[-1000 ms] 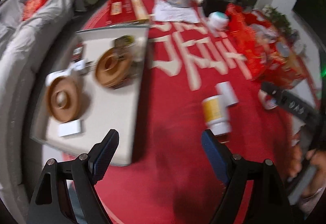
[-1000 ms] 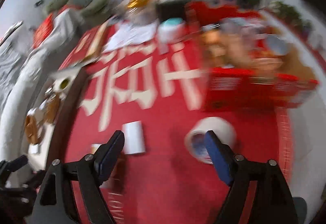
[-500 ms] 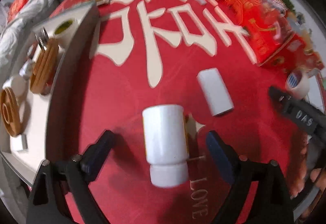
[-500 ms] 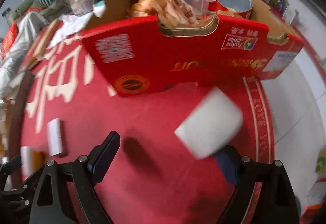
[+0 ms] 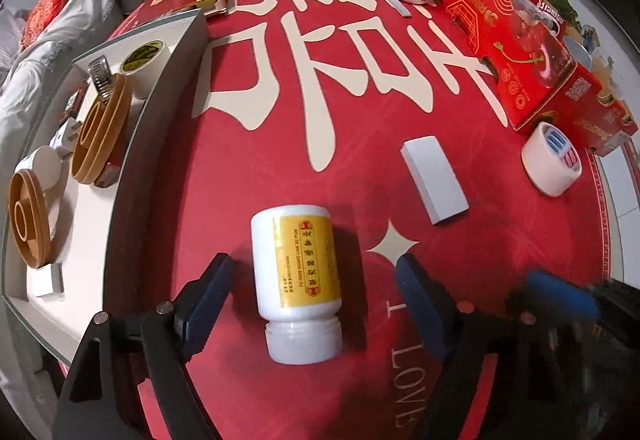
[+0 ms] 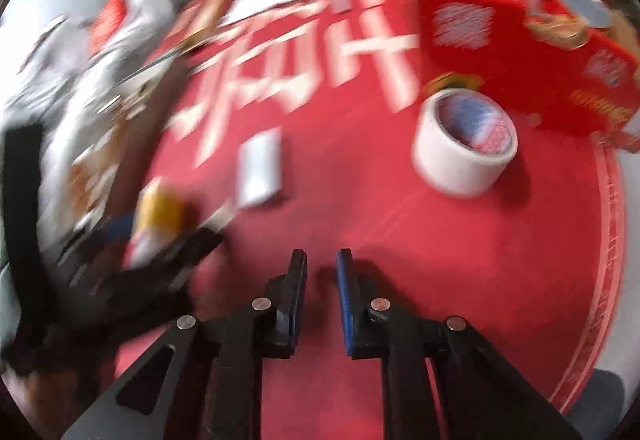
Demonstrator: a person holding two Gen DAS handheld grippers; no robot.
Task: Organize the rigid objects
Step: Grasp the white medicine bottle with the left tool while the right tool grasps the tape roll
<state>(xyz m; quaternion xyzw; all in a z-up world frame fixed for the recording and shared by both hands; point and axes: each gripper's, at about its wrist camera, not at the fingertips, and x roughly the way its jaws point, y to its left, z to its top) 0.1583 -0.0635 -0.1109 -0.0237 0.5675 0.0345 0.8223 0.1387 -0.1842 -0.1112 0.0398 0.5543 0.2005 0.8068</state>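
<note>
**Left tongs straddle the bottle, right tongs pressed together over bare cloth**

Here the left tongs (image 5: pixel 316 280) stand spread on both sides of the white bottle (image 5: pixel 298 282), which lies on its side on the red cloth (image 5: pixel 240 179) of the bench, its cap toward the camera and its yellow label facing up. Their jaws have just been closing a little, with the bottle between them, but the pads do not touch it; a gap shows on each side.

The right tongs (image 6: pixel 322 260) have just been closing and are now pressed together with nothing between them, above bare red cloth. The right wrist view is blurred, so smaller details there are perhaps not reliable.

A white box (image 5: pixel 434 179) lies flat beyond the bottle, apart from it. The roll of white tape (image 6: pixel 466 143) lies near the red carton (image 5: pixel 532 51), well apart from both tongs. At the left edge, the grey tray (image 5: pixel 132 143) carries wooden rings (image 5: pixel 100 135) and another tape roll (image 5: pixel 144 65).
</note>
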